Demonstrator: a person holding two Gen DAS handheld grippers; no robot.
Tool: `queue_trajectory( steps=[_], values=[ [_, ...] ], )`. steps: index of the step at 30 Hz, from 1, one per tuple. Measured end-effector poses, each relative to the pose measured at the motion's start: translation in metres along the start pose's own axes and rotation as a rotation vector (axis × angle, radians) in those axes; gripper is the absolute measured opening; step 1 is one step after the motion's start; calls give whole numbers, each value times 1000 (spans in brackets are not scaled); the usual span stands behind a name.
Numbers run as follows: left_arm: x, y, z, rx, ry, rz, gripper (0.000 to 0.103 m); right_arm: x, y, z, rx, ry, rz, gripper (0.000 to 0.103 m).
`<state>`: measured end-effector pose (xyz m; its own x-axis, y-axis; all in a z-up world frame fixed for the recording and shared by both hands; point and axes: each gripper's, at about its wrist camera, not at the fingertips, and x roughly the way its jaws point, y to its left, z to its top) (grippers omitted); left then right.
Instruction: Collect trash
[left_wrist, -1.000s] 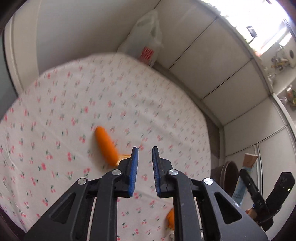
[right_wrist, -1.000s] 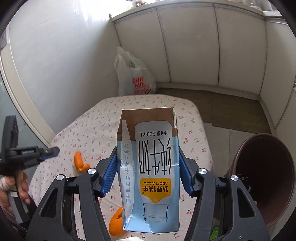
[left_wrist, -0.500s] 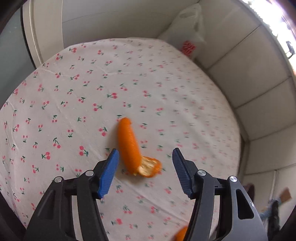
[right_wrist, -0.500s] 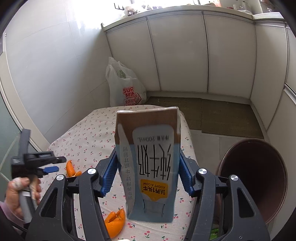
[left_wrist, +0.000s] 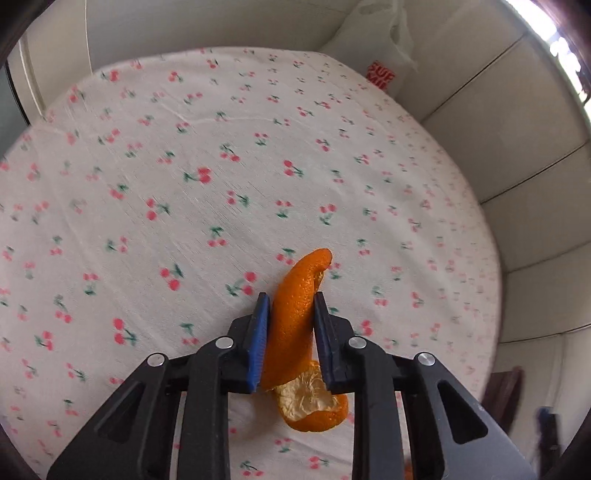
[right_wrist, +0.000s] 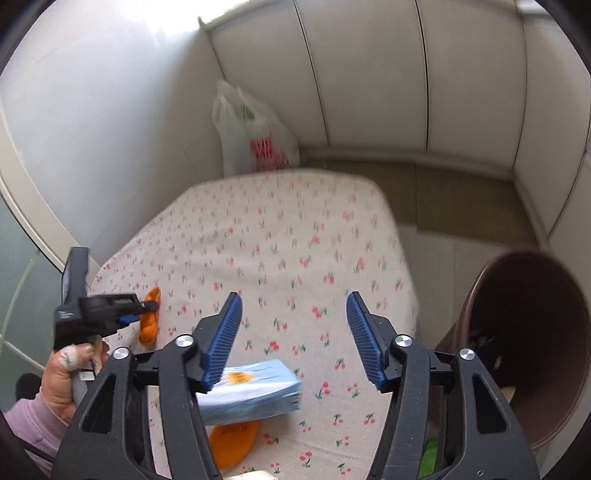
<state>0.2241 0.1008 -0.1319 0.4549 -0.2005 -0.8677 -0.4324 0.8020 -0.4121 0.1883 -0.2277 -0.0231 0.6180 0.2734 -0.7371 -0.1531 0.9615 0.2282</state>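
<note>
Two orange peels (right_wrist: 149, 314) and one carton (right_wrist: 255, 391); left tool (left_wrist: 288, 314) pinching a peel, right tool (right_wrist: 291, 310) spread.

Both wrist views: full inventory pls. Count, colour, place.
tablecloth: 1, white with a red cherry print, covers the table
orange peel: 2, orange; one between the left pads, the other at the near table edge, partly under the carton
carton: 1, light blue, blurred, below the right gripper
bin: 1, brown, on the floor right of the table
plastic bag: 1, white with red print, past the table's far edge
floor mat: 1, olive, far floor
left gripper: black with blue pads, jaws just closed onto a peel
right gripper: same colours, jaws just opened, nothing between them
hand: 1, holds the left gripper; pink sleeve
</note>
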Motion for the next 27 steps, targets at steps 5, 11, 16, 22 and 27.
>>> queue_trajectory(
  steps=[5,11,16,22,27],
  values=[
    [-25,-3,-10,42,0,-124,22,14,20,-14,-134,77,117,96],
    [-64,-10,-17,113,-56,-191,22,44,58,-42,-350,254,123,96],
    [-92,-13,-18,156,-109,-231,21,67,30,-48,-33,350,76,95],
    [-85,-14,-24,176,-83,-213,22,84,-15,-69,414,443,207,92],
    [-45,6,-21,-6,16,-147,49,88,-9,-78,491,450,316,62]
  ],
)
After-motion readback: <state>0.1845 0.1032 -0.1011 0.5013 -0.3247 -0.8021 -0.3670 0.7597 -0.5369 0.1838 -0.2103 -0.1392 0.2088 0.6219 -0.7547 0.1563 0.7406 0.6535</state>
